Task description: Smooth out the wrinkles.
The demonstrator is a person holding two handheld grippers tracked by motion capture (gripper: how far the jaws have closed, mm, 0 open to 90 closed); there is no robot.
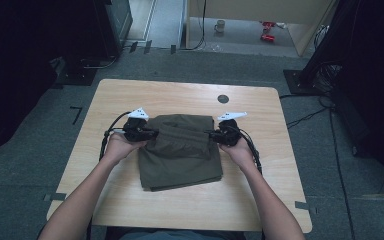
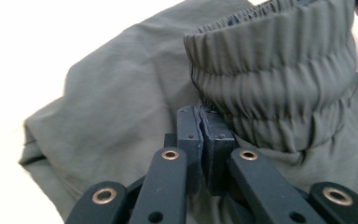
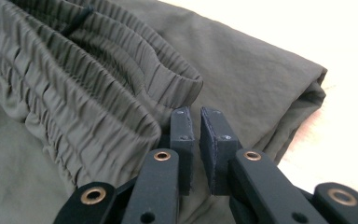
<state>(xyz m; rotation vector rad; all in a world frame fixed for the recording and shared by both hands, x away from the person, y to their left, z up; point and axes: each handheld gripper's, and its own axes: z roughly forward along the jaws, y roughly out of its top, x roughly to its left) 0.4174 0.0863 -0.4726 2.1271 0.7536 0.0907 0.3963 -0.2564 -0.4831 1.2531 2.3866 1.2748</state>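
My left gripper (image 2: 200, 122) has its two black jaws pressed together, with nothing visibly pinched between the pads; the tips sit just against the gathered waistband (image 2: 270, 74) of an olive-green garment (image 2: 121, 116). My right gripper (image 3: 200, 126) shows a narrow gap between its pads, empty, so I read it as parted and holding nothing; the waistband edge lies just to the left of its tips.

From the high view, my left gripper (image 1: 147, 133) and right gripper (image 1: 215, 134) sit at either end of the waistband (image 1: 182, 136), facing each other across the folded garment (image 1: 180, 152). My hands come in from the bottom edge of that picture.

The garment looks like a pair of olive shorts or trousers in thin, smooth cloth, with a wide elastic waistband in fine ribs. It lies near the middle of a light wooden table (image 1: 130, 200), already folded into a compact, roughly square stack, the waistband doubled over on top.

I judge the folding largely done: the stack is neat, and both grippers appear to be letting go. What may remain is a last smoothing or moving the stack aside.
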